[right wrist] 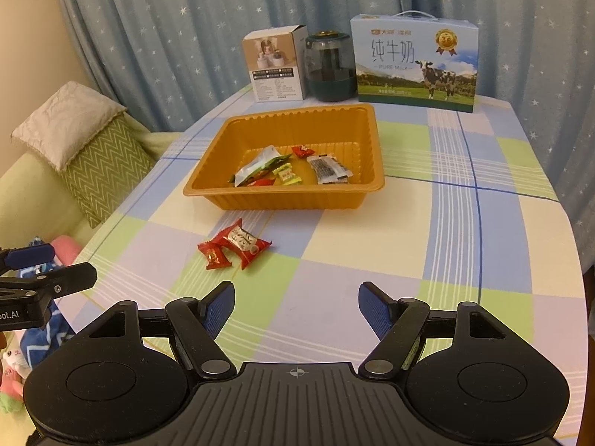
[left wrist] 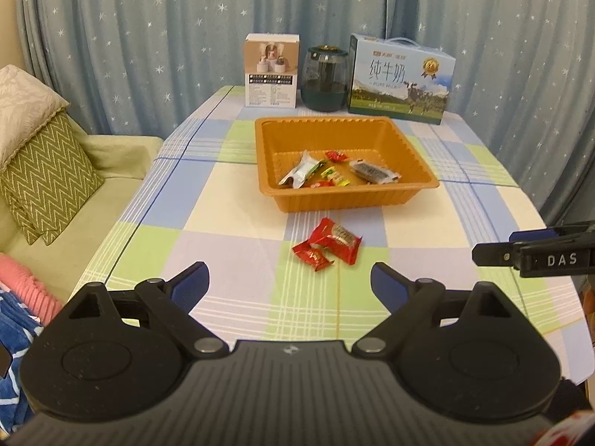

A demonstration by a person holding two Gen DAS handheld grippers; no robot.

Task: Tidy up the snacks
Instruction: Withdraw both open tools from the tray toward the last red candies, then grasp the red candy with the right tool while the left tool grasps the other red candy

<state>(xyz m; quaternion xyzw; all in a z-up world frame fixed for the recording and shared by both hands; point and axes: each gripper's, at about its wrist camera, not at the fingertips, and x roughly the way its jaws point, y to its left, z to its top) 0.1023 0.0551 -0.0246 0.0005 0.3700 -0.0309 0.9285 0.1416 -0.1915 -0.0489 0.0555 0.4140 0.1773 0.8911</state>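
Gathering the last loose snacks looks like the step in hand: the left gripper point(left wrist: 290, 278) hangs wide and empty just short of two red wrapped snacks point(left wrist: 329, 244) lying touching on the checked tablecloth point(left wrist: 230, 200), near the orange tray point(left wrist: 346, 200) that already holds several packets. Next, I judge, it must close on one and lift it over the tray's near wall. Rightward, the right gripper point(right wrist: 296, 304) stands parted, holding nothing. A white box point(left wrist: 271, 70), dark jar point(left wrist: 325, 78) and milk carton point(left wrist: 401, 78) stand behind, clear of the path.
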